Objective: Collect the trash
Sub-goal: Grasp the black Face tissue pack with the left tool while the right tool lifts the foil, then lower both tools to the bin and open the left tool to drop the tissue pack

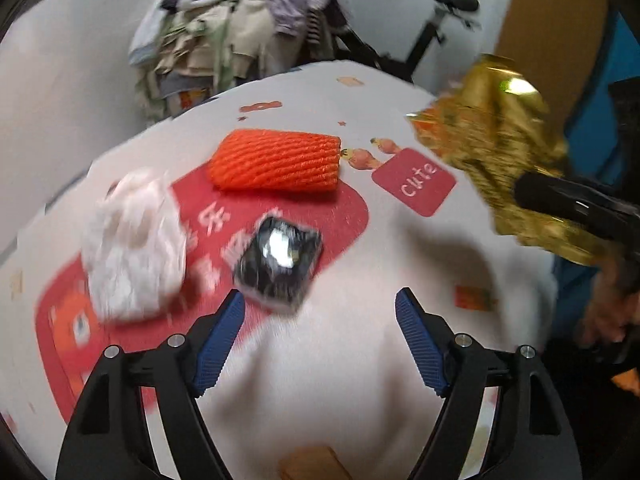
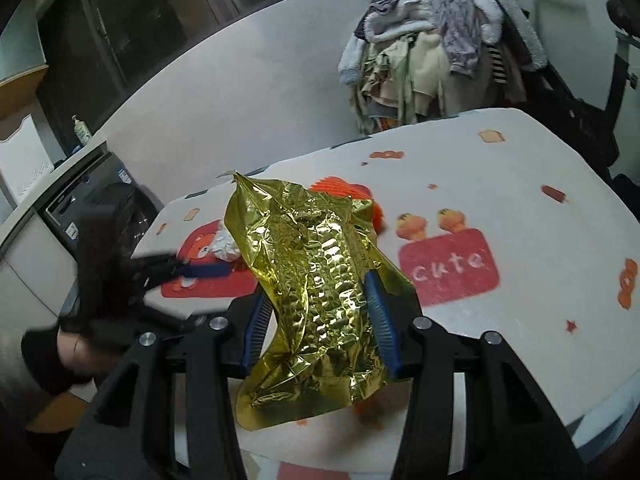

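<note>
Right now my table (image 1: 344, 240), under its white cloth with red cartoon prints, fills both views. My right gripper (image 2: 320, 316) is clenched on a crumpled gold foil bag (image 2: 316, 292), held up off the cloth between the blue pads. My left gripper (image 1: 320, 340) hangs released above the cloth, nothing between its fingers. Ahead of it lie an orange foam net (image 1: 276, 162), a white crumpled wad (image 1: 134, 248) and a small black wrapper (image 1: 278, 260), all blurred.
</note>
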{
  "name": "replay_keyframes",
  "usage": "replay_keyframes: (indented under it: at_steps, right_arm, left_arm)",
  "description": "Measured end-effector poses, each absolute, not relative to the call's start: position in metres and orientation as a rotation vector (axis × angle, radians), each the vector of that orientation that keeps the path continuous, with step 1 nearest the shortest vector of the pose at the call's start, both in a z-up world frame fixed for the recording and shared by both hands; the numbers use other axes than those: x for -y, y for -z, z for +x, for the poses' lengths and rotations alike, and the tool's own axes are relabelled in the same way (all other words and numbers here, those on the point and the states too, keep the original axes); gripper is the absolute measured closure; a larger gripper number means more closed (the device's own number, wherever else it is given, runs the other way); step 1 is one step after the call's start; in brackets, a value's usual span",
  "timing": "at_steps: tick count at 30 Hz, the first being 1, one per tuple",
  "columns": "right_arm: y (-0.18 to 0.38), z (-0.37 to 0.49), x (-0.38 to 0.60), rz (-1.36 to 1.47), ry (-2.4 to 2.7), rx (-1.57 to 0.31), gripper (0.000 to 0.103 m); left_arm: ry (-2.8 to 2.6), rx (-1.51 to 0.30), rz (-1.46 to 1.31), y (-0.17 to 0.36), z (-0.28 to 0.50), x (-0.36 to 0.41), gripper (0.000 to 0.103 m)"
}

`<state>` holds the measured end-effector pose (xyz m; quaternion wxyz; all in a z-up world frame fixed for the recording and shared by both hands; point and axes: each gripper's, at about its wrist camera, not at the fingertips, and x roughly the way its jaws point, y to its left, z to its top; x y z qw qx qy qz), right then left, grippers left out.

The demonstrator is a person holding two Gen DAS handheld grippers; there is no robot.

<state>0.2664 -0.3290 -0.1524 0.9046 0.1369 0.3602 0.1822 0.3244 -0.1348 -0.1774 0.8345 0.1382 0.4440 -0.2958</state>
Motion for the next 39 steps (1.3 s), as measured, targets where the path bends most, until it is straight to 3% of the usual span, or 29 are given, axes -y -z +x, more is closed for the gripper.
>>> replay_keyframes:
  at_steps: [6, 8, 9, 13, 28, 39]
  right_arm:
    - [0.166, 0.255, 0.358, 0.376, -0.332, -0.753, 0.055]
    - [0.169, 0.251, 0.363, 0.381, -0.324, -0.759, 0.055]
    - [0.17, 0.249, 0.364, 0.382, -0.323, -0.761, 0.055]
    - [0.171, 0.241, 0.368, 0.382, -0.319, -0.767, 0.055]
    - [0.148, 0.186, 0.312, 0.314, -0.431, -0.783, 0.055]
    - [0.137, 0.128, 0.263, 0.231, -0.535, -0.8, 0.055]
  left_arm:
    - [0.584, -0.999, 0.386, 0.197, 0.367, 0.154, 0.027]
    - [0.569, -1.029, 0.407, 0.205, 0.374, 0.157, 0.04]
    - [0.565, -1.053, 0.411, 0.211, 0.377, 0.157, 0.06]
    - [0.572, -1.043, 0.356, 0.211, 0.368, 0.146, 0.068]
    - [0.657, -0.969, 0.113, 0.154, 0.169, 0.077, 0.069]
    - [0.663, -1.036, 0.076, 0.198, 0.04, 0.051, 0.069]
